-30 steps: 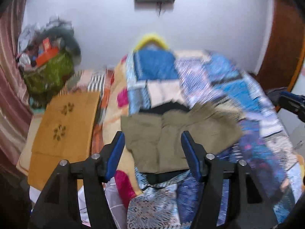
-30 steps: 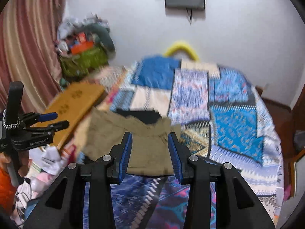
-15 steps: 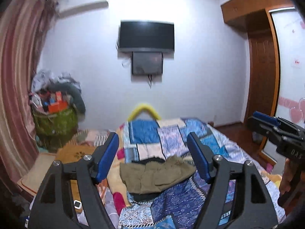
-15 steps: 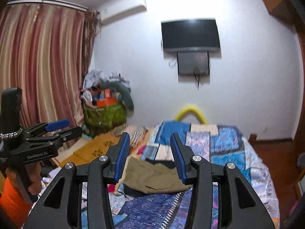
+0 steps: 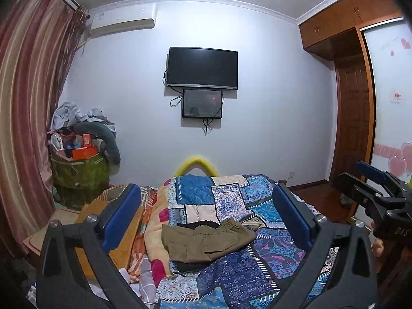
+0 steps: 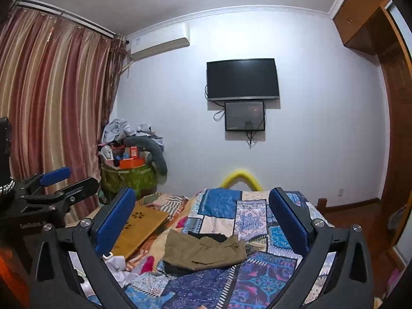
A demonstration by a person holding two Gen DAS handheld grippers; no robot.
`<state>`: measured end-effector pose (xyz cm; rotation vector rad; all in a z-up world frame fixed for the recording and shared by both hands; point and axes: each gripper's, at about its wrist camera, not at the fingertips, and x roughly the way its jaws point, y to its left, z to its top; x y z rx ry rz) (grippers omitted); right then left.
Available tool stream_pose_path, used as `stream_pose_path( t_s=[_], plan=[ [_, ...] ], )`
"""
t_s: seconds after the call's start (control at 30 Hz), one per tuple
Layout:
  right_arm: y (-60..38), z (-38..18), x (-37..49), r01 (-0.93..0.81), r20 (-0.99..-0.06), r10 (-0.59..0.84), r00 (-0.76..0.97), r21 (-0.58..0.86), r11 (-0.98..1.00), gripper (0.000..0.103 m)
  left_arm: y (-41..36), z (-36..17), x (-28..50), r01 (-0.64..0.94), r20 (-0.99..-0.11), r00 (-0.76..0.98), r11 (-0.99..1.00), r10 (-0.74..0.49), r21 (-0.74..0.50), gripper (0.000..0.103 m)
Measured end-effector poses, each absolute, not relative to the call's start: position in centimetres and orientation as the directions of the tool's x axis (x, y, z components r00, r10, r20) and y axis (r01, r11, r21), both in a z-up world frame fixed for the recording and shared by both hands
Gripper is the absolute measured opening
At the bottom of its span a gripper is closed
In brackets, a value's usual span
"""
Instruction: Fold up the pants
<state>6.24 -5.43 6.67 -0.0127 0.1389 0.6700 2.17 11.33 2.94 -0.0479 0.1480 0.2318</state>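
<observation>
Olive-green pants [image 5: 206, 240] lie folded in a rough rectangle on the patchwork quilt [image 5: 231, 200], on top of a dark garment [image 5: 198, 224]. They also show in the right wrist view [image 6: 206, 251]. My left gripper [image 5: 206, 216] is open and empty, held well back from and above the pants. My right gripper [image 6: 203, 213] is open and empty too, also back from the pants. The right gripper shows at the right edge of the left wrist view [image 5: 370, 190]. The left gripper shows at the left edge of the right wrist view [image 6: 59, 185].
An orange wooden board [image 6: 139, 229] lies left of the bed. A green basket [image 5: 79, 172] piled with clutter stands by the curtain [image 5: 23, 118]. A TV [image 5: 202, 68] hangs on the far wall. A wooden wardrobe [image 5: 352, 118] stands on the right.
Both grippers have pulled back and tilted up from close over the pants, so the whole room shows. Both jaws have opened wider. The pants lie still on the quilt.
</observation>
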Motion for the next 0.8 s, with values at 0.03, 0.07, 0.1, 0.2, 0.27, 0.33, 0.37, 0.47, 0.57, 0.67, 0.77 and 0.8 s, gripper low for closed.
stream_pose_path(
  t_s=[0.03,0.07,0.1,0.2,0.27,0.33,0.37,0.47,0.57,0.67,0.77,0.8],
  plan=[
    [-5.6,6.6,6.1,-0.619,-0.133,0.618,0.775,0.039,0.784,0.103,11.2,2.9,2.1,-0.231,-0.151,0.963,0.973,0.224,-0.030,0.103],
    [-5.9,6.6,5.8,-0.619,-0.134,0.619,0.774,0.043,0.784,0.103,11.0,2.9,1.8,-0.232,-0.150,0.963,0.972,0.226,-0.029,0.103],
    [-5.9,6.6,5.8,-0.619,-0.135,0.619,0.774,0.047,0.784,0.103,11.0,2.9,1.9,-0.233,-0.149,0.963,0.972,0.226,-0.031,0.103],
    [-6.0,6.6,5.7,-0.615,-0.136,0.615,0.777,0.047,0.787,0.103,10.9,2.8,1.8,-0.227,-0.151,0.964,0.973,0.220,-0.035,0.103],
    [-6.3,6.3,5.2,-0.613,-0.134,0.613,0.778,0.048,0.789,0.103,10.9,2.8,1.8,-0.225,-0.155,0.964,0.974,0.218,-0.034,0.103],
    [-6.5,6.3,5.1,-0.612,-0.135,0.613,0.779,0.049,0.789,0.103,10.9,2.6,1.9,-0.225,-0.159,0.963,0.974,0.217,-0.032,0.103],
    [-6.6,6.2,5.1,-0.612,-0.136,0.612,0.779,0.049,0.790,0.103,10.9,2.5,2.0,-0.224,-0.162,0.963,0.974,0.216,-0.032,0.103],
    [-6.7,5.9,4.7,-0.611,-0.142,0.611,0.779,0.050,0.790,0.103,11.1,2.3,2.3,-0.221,-0.171,0.962,0.974,0.212,-0.039,0.103],
    [-6.6,5.9,4.6,-0.610,-0.149,0.610,0.779,0.049,0.791,0.103,11.2,2.1,2.6,-0.222,-0.178,0.962,0.974,0.210,-0.050,0.103],
    [-6.6,5.9,4.6,-0.609,-0.154,0.608,0.779,0.048,0.792,0.103,11.4,1.9,2.7,-0.225,-0.182,0.960,0.973,0.212,-0.052,0.103],
    [-6.6,5.8,4.7,-0.607,-0.158,0.607,0.779,0.050,0.793,0.103,11.5,1.8,2.8,-0.226,-0.185,0.959,0.973,0.213,-0.052,0.103],
    [-6.6,5.9,4.7,-0.606,-0.158,0.606,0.779,0.052,0.793,0.103,11.5,1.7,2.9,-0.224,-0.186,0.960,0.973,0.210,-0.055,0.103]
  ],
)
